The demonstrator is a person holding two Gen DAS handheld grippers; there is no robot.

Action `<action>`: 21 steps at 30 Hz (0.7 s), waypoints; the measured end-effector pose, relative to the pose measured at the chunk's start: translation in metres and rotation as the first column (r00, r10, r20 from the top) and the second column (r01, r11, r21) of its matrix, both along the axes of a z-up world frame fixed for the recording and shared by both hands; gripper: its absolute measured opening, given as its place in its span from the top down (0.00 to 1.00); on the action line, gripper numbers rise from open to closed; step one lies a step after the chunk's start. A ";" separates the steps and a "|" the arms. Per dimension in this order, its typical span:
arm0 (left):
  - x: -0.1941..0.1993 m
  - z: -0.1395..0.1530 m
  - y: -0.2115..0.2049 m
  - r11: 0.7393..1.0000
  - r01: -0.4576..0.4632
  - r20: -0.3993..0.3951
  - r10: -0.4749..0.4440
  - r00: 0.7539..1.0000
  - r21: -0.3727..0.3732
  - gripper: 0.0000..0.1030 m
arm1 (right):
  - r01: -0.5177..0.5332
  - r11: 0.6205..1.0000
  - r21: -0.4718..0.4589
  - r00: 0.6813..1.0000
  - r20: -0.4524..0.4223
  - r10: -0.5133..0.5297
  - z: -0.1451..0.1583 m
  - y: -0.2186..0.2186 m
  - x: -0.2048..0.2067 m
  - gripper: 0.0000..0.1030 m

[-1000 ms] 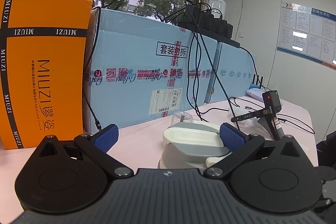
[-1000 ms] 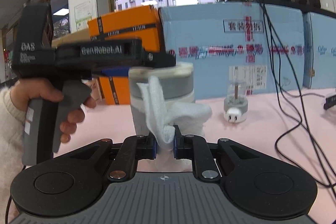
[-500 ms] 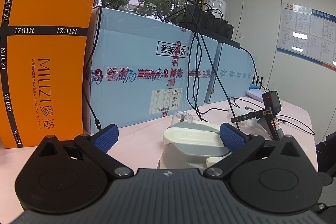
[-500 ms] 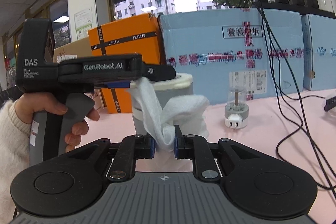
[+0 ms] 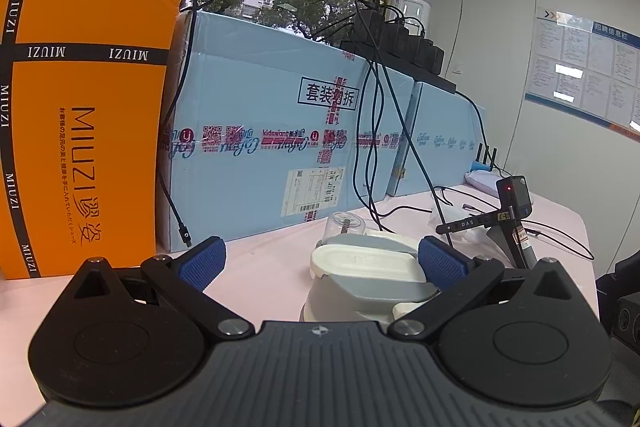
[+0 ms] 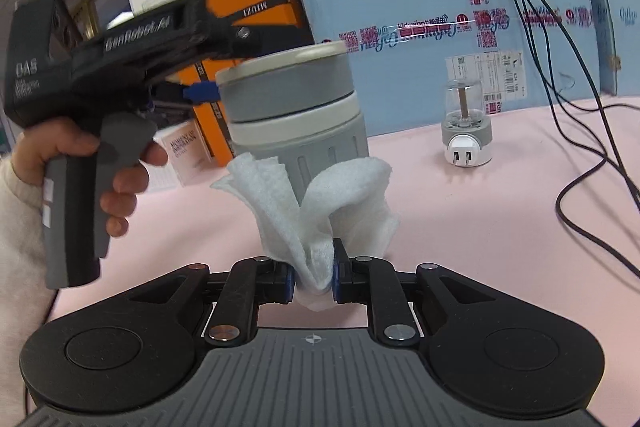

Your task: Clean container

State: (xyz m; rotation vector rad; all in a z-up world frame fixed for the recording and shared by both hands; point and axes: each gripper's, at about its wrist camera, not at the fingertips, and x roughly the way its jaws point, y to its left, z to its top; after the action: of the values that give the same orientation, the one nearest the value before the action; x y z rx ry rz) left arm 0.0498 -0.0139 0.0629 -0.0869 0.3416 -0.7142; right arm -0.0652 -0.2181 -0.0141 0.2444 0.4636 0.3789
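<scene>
Orange box (image 5: 80, 123), blue cartons (image 5: 280, 147), cables (image 6: 580, 167)

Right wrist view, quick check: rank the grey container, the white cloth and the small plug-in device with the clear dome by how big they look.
1. Grey container: largest.
2. White cloth: slightly smaller, but it sits nearest the camera, pinched in the right gripper, so this ranking is unsure.
3. Plug-in device: smallest, and farther back.

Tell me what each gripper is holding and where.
Right gripper pinches the white cloth at its bunched lower end. Left gripper holds nothing; it hangs open over the container lid.
</scene>
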 end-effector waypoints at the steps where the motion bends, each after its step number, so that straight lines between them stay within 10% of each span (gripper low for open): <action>1: -0.001 0.000 0.000 1.000 -0.010 0.008 0.010 1.000 -0.001 0.00 | -0.011 1.000 0.026 1.000 -0.004 0.011 0.000 -0.006 0.000 0.86; 13: -0.060 -0.004 -0.018 0.991 -0.132 0.236 0.133 0.963 -0.018 0.00 | -0.137 0.991 -0.011 0.983 -0.126 0.134 0.010 -0.051 -0.018 0.85; 21: -0.075 -0.013 -0.014 0.980 -0.193 0.229 0.201 0.953 -0.054 0.00 | -0.112 0.976 -0.185 0.992 -0.076 0.099 0.006 -0.050 -0.021 0.42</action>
State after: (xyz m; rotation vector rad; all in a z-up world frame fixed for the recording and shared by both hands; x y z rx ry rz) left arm -0.0248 -0.0276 0.0498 -0.0648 0.0940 -0.5247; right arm -0.0863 -0.2679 -0.0079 0.0480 0.5762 0.4284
